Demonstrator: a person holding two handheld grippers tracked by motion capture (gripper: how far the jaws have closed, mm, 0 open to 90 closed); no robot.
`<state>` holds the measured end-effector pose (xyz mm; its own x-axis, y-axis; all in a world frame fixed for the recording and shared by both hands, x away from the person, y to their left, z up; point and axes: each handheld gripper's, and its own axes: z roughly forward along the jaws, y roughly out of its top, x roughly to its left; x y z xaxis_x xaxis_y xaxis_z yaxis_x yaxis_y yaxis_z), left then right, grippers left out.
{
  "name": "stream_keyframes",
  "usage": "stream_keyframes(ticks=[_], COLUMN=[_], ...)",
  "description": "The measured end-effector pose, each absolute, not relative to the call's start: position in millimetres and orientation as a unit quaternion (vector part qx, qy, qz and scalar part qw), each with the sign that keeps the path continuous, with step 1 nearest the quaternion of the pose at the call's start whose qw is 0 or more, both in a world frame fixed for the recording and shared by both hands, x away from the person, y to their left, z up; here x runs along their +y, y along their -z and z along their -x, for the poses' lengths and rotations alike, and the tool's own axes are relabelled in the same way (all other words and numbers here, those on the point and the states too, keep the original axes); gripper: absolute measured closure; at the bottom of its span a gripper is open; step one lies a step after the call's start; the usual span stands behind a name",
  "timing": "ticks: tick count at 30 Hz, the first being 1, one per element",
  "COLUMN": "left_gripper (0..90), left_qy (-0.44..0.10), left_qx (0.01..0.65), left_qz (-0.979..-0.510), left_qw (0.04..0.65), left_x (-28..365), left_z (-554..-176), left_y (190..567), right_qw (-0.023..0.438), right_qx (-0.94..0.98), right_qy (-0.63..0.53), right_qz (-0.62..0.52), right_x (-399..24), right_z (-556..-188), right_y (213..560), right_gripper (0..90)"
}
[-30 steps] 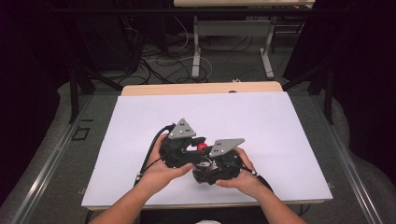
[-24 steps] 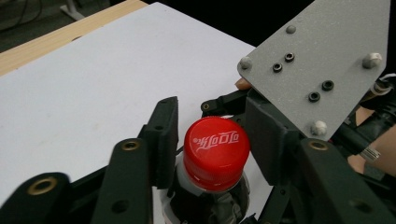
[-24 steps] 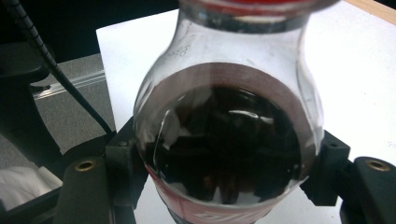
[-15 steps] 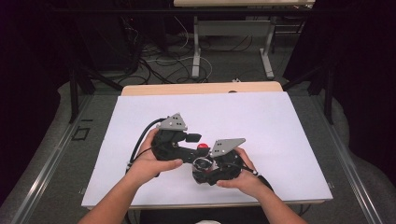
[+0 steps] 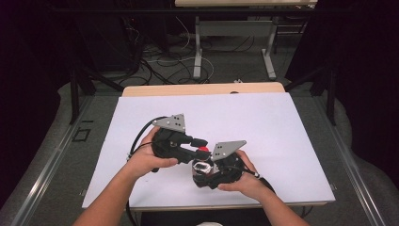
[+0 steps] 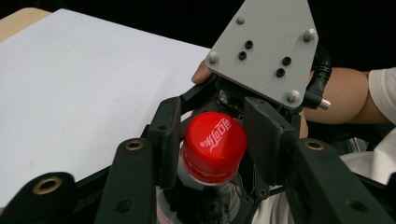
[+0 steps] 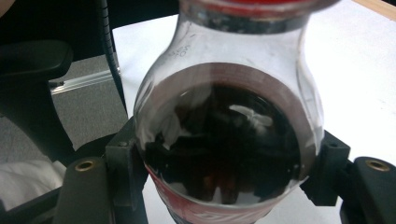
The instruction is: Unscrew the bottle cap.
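Two tongs, one bottle

A wooden table carries 1 white sheet covering most of its top.

High view: above, facing forward and down at the table. 2 gripper views: close range, sharing the bottle.
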<state>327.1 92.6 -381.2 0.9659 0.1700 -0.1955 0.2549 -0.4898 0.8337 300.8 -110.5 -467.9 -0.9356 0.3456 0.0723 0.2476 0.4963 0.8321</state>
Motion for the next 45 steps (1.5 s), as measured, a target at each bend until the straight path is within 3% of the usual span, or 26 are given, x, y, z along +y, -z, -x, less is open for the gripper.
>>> stream_keyframes(ticks=[6,14,18,21,27,45], left_gripper=[61.5,61.7,61.7,60.8,44.8,51.3], left_qy=[0.003,-0.099,-0.127,-0.117,-0.085,-0.004], left_qx=[0.151,0.282,0.312,0.308,0.283,0.161], left_qz=[-0.863,-0.832,-0.821,-0.823,-0.833,-0.86], left_qw=[0.482,0.468,0.461,0.462,0.468,0.485], left_x=[88,67,59,60,73,93], left_z=[-318,-292,-285,-287,-293,-319], left_y=[380,379,380,380,375,381], right_qw=[0.062,0.071,0.075,0.081,0.071,0.054], right_qx=[0.86,0.854,0.856,0.853,0.852,0.857], right_qy=[-0.473,-0.471,-0.462,-0.466,-0.475,-0.477], right_qz=[-0.181,-0.209,-0.218,-0.221,-0.209,-0.186], right_x=[-110,-113,-114,-115,-115,-112], right_z=[-302,-305,-305,-306,-306,-303], right_y=[469,470,469,470,468,468], right_gripper=[30.1,30.1,30.1,30.1,30.1,30.1])
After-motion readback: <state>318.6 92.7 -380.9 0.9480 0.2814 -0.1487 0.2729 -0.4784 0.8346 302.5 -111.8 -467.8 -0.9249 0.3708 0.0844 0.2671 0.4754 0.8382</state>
